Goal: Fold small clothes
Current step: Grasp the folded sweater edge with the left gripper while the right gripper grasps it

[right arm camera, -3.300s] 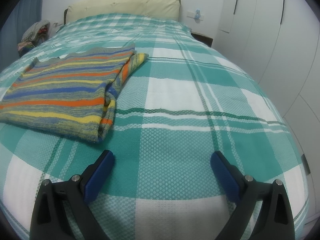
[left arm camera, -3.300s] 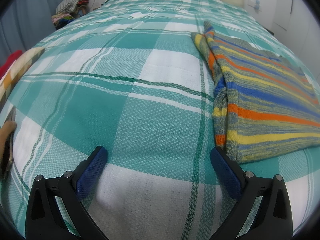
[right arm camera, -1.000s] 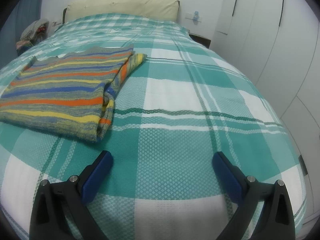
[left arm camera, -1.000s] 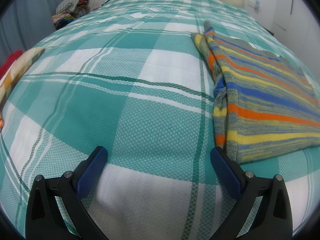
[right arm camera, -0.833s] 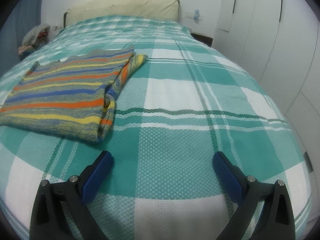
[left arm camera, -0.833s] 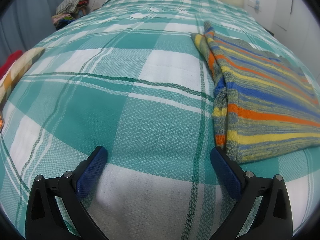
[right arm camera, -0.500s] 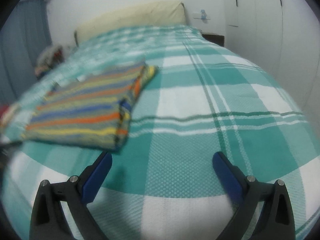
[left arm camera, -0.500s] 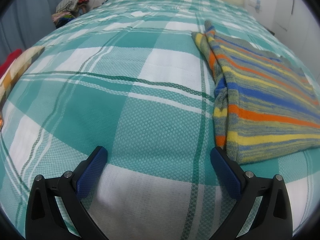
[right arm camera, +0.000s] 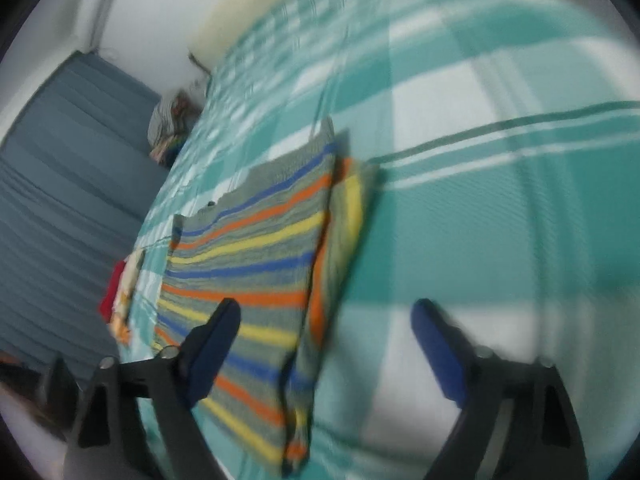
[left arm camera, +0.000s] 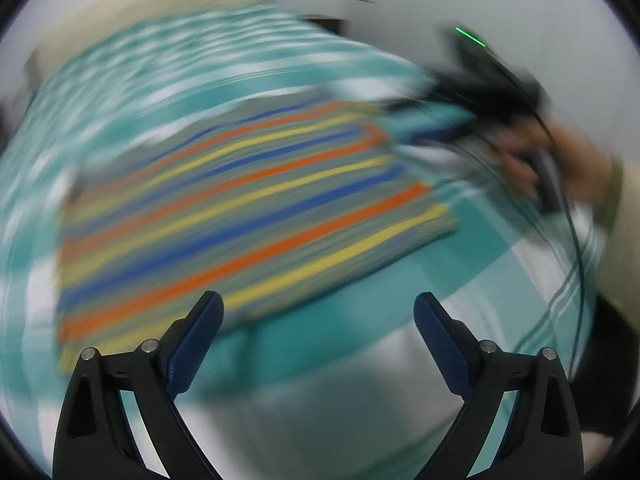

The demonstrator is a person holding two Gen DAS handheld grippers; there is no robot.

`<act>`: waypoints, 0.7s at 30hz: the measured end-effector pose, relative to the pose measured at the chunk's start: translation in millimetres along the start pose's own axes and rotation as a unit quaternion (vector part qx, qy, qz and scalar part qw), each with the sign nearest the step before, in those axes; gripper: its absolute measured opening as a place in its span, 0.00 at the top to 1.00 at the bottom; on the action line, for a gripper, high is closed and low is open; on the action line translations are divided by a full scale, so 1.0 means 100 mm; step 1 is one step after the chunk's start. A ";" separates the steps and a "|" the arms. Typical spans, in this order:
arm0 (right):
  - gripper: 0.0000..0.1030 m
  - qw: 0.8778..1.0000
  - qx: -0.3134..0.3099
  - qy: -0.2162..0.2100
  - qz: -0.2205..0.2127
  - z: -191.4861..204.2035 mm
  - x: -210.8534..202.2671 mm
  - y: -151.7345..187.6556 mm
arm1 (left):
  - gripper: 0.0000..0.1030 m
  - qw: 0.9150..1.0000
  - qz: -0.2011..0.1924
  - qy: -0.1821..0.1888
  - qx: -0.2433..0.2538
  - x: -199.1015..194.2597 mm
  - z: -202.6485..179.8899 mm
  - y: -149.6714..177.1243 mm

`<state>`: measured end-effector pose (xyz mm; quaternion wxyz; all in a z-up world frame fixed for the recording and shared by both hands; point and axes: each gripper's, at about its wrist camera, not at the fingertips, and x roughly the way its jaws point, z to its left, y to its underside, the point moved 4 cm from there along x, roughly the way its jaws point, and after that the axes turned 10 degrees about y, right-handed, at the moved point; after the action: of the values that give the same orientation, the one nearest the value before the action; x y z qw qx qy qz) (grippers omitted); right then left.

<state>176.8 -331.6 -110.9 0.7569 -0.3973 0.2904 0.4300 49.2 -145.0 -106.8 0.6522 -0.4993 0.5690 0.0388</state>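
Left wrist: both tools (left arm camera: 319,316) (right arm camera: 325,318) gaping, just narrowing, empty above striped garment (left arm camera: 248,208).

The view is motion-blurred. A folded knitted garment striped orange, yellow, blue and grey (left arm camera: 248,216) lies flat on the teal-and-white checked bed cover (left arm camera: 328,340). The left hand-held gripper (left arm camera: 319,316), its blue-padded jaws having just narrowed slightly, gapes with nothing between them. At two o'clock, a person's hand (left arm camera: 560,160) grips a black device.

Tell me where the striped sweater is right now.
The striped sweater lies flat on the teal plaid bedspread, left of centre in the left wrist view. In the right wrist view it sits left of centre, behind the left finger, which overlaps it.
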 end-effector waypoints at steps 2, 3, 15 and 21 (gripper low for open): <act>0.29 1.000 -0.002 -0.017 0.019 0.06 0.17 -0.17 | 0.26 0.999 0.017 0.012 0.034 0.39 -0.24 -0.16; 0.33 0.999 -0.001 -0.024 0.028 0.10 0.25 -0.24 | 0.31 0.998 0.031 0.026 0.043 0.57 -0.33 -0.21; 0.92 0.999 -0.039 0.011 0.021 0.63 0.41 -0.54 | 0.95 0.996 -0.084 0.007 0.010 0.33 -0.15 -0.55; 0.92 0.994 -0.111 -0.015 0.008 1.65 0.40 -0.56 | 0.95 0.985 -0.119 -0.009 -0.122 -0.58 0.77 -0.14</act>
<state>260.7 -191.6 -37.2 0.7091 -0.4702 0.2325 0.4712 92.1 -68.2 -63.6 0.5917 -0.6388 0.4905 0.0345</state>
